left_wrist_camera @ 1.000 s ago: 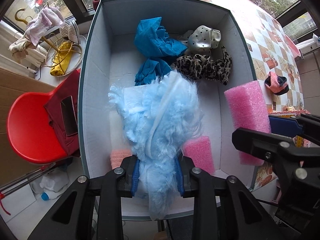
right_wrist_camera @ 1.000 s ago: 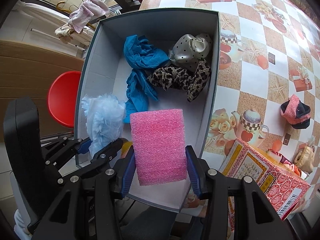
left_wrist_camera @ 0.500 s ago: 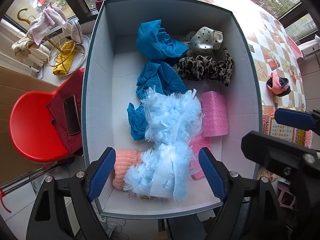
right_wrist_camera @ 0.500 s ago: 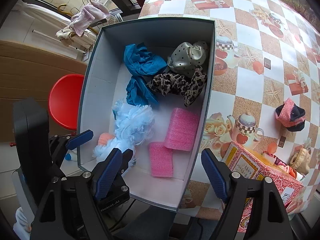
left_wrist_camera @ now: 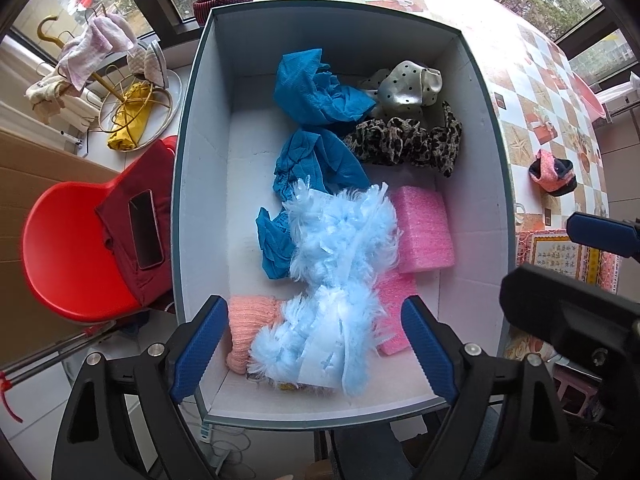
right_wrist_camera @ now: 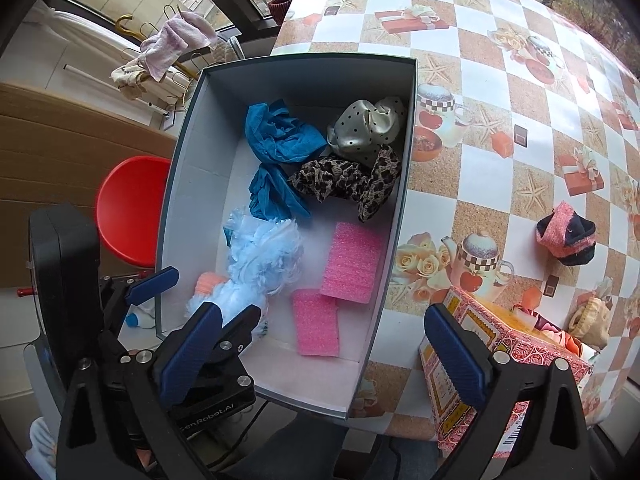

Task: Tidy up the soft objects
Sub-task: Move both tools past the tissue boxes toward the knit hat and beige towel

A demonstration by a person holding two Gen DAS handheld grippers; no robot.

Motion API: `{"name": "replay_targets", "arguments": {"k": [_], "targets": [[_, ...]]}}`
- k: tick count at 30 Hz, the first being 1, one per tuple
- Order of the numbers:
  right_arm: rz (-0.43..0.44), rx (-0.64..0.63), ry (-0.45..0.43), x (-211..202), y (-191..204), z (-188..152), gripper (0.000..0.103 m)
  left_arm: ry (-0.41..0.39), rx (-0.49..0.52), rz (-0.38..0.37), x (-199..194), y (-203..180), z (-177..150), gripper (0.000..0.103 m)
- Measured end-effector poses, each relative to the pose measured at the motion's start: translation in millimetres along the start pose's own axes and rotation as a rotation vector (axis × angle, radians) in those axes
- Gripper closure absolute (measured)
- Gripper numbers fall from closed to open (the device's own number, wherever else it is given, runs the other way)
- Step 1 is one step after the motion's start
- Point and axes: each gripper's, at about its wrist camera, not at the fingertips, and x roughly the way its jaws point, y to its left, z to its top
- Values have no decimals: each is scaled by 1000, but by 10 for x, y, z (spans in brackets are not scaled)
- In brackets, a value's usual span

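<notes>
Blue pads: both grippers carry ribbed blue pads on black fingers.
Left gripper (left_wrist_camera: 314, 346): jaws spread wide and holding nothing; it hangs over the near end of the box (left_wrist_camera: 200, 184), its pads on either side of the pale-blue fluffy piece (left_wrist_camera: 336, 292) without touching it.
Right gripper (right_wrist_camera: 324, 354): jaws equally wide and empty, poised above the box's near right corner, one finger over the box and the other over the red patterned carton (right_wrist_camera: 508, 356) on the tablecloth (right_wrist_camera: 480, 80).
Box contents: the fluffy piece lies down the middle near the front; a peach knitted item (left_wrist_camera: 248, 328) sits just left of it, and two pink foam blocks (left_wrist_camera: 424, 232) just right of it. Farther back lie blue cloth (left_wrist_camera: 316, 96), a leopard-print fabric (left_wrist_camera: 404, 144) and a dotted satin piece (left_wrist_camera: 408, 88).
Outside the box: a pink-and-dark bundle (right_wrist_camera: 566, 234) rests on the tablecloth, well apart from the box.
Hidden: the nearer foam block is partly covered by the fluff; something yellowish shows under the fluff's front edge, too little to identify.
Pose: both tools point forward and downward into the box, side by side.
</notes>
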Motion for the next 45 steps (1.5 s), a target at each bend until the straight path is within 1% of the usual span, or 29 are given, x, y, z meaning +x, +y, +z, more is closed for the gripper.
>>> {"name": "replay_targets", "arguments": {"k": [8,15,21,28,32,39,45], "targets": [[5,7,-16,-97,-27,-2,1,-7,12,12,-73,-45,18,13],[13,5,-28,-169,-28,16,1,-2,4,5,-139,-19,10,13],[40,15,-44,-226,-29,23,1,10,4,7,-179,-5,11,13],[88,57,-78,-389,-133,43,1,-1,15,-6,-285,-65,87,13],[120,102,-99,-525,-291,5,1,-3,43,-20,-328,-198,143,13],[147,187,-126,-715,-655,-91,1,-6,74,-36,-353,-459,227,13],[140,271,-167,-920,-1129,-212,1,-22,113,-42,-444,-675,310,13]]}}
